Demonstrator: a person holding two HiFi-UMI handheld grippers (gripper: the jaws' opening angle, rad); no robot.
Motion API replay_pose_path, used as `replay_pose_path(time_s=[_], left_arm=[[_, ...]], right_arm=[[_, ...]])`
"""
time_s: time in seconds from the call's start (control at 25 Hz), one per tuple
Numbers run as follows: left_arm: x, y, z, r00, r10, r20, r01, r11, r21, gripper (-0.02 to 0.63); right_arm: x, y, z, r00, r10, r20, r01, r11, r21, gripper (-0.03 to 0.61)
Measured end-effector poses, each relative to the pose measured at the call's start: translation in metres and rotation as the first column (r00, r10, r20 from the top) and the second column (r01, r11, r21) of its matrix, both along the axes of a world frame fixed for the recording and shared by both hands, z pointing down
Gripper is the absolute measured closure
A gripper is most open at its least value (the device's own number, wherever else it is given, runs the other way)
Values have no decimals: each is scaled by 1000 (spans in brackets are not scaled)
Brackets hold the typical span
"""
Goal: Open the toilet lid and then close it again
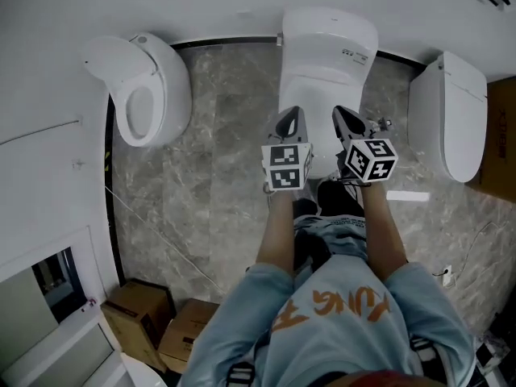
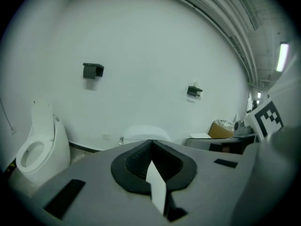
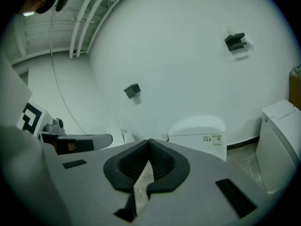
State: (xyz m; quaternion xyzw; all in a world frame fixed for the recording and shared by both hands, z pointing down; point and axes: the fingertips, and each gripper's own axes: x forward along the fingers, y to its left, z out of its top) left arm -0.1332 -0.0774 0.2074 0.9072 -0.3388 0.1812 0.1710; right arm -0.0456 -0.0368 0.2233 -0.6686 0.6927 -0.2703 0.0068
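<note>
The middle toilet [image 1: 322, 87] stands against the white wall, with its white lid down over the bowl and its tank [image 1: 329, 31] behind. My left gripper [image 1: 290, 122] and right gripper [image 1: 345, 121] hang side by side above the lid, both shut with nothing between the jaws, and neither touches it. In the left gripper view the left gripper [image 2: 151, 142] points at the wall over the tank top [image 2: 146, 133]. From the right gripper [image 3: 149, 142] the same tank [image 3: 197, 128] shows just right of the jaws.
A second toilet [image 1: 141, 95] with its lid raised stands to the left. A third toilet [image 1: 447, 115], lid down, stands to the right. Two cardboard boxes [image 1: 141, 309] sit on the marble floor near the left. Small dark boxes [image 2: 92, 70] hang on the wall.
</note>
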Motion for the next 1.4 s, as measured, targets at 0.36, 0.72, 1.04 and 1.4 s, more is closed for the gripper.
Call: replay_pose_path(time_s=[0.36, 0.72, 1.04, 1.4], left_arm=[[11, -16, -120, 993, 17, -114, 8, 976, 216, 588], [2, -36, -212, 981, 20, -192, 61, 911, 409, 588], [-6, -37, -220, 980, 11, -199, 81, 891, 448, 588], [-19, -51, -226, 981, -15, -196, 106, 880, 463, 588]], right_arm=[[16, -20, -154, 991, 80, -103, -48, 958, 283, 566], [17, -17, -242, 962, 148, -230, -27, 889, 456, 566], [34, -16, -244, 926, 197, -322, -45, 904, 425, 566], [19, -36, -249, 913, 175, -368, -5, 908, 419, 566]])
